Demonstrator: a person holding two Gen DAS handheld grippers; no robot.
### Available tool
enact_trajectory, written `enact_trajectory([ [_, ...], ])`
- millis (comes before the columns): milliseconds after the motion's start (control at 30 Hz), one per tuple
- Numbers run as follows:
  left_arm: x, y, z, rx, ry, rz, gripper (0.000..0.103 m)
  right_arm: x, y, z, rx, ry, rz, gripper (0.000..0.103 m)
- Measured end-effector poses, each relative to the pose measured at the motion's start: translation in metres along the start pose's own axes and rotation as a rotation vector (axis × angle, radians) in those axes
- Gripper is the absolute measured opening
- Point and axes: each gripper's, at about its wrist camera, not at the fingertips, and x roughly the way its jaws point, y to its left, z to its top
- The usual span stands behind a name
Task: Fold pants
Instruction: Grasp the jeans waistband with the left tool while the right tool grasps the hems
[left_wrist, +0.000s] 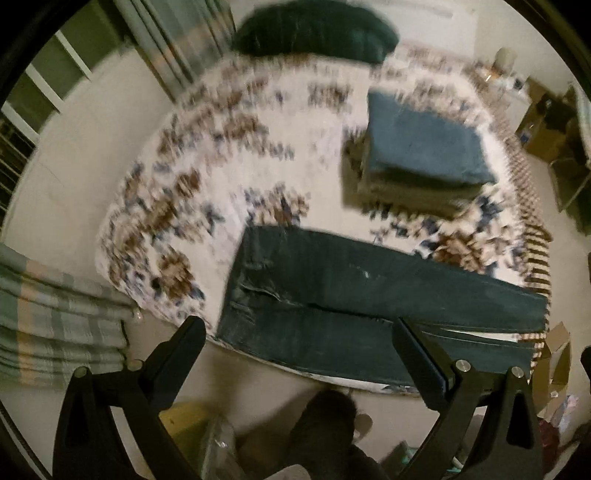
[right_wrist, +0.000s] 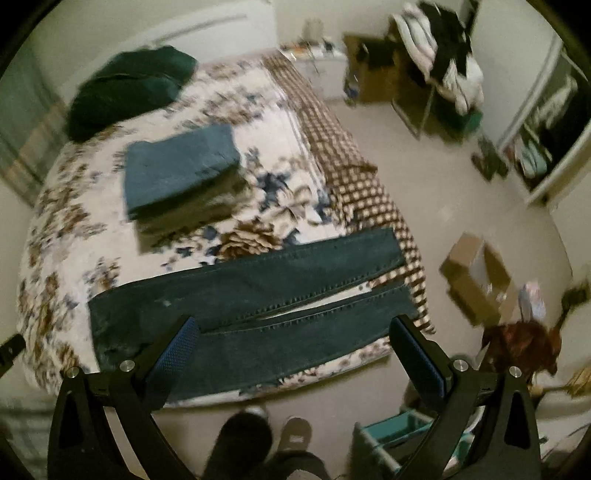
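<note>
A pair of dark jeans (left_wrist: 369, 295) is laid flat along the near edge of the bed (left_wrist: 280, 147), on a flowered blanket (right_wrist: 74, 229). The waist lies to the left and the two legs run to the right, side by side with a narrow gap between them near the hems – the hems reach the checked border (right_wrist: 347, 177) at the bed's right edge. The garment is seen unfolded, both legs at full length.

The left gripper (left_wrist: 299, 339) is held above the near edge of the bed, over the seat and upper legs of the jeans; its jaws are spread wide and nothing is held between them. The right gripper (right_wrist: 295, 336) is held likewise over the legs, jaws wide apart and empty, blue pads (right_wrist: 177, 350) showing on the inner faces. No contact with the cloth can be made out in either view.

Farther back on the bed a stack of folded clothes (right_wrist: 181, 181) is seen – a blue piece on top, darker pieces under it – well apart from the jeans. A dark green pillow (left_wrist: 314, 31) lies at the head of the bed. On the floor to the right a cardboard box (right_wrist: 476, 277) stands, and the person's shoes (right_wrist: 295, 434) are visible below the grippers. Both views are blurred, so finer detail cannot be told.
</note>
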Motion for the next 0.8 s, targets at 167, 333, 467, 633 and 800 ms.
enact_trajectory([
  [167, 0.124, -0.017, 0.048, -0.094, 0.196, -0.039, 0.103, 0.142, -0.014, 0.037, 0.139, 0.136, -0.031, 0.103],
  [333, 0.243, -0.027, 0.09, -0.223, 0.346, -0.032, 0.103, 0.272, -0.04, 0.067, 0.294, 0.27, -0.071, 0.103],
  [467, 0.328, -0.027, 0.116, -0.324, 0.44, -0.019, 0.103, 0.348, -0.067, 0.078, 0.403, 0.33, -0.127, 0.103],
  [633, 0.395, -0.023, 0.121, -0.36, 0.517, 0.067, 0.103, 0.429, -0.095, 0.084, 0.503, 0.394, -0.167, 0.103],
  [800, 0.395, -0.011, 0.112, -0.419, 0.477, 0.104, 0.075, 0.478, -0.113, 0.084, 0.582, 0.43, -0.145, 0.101],
])
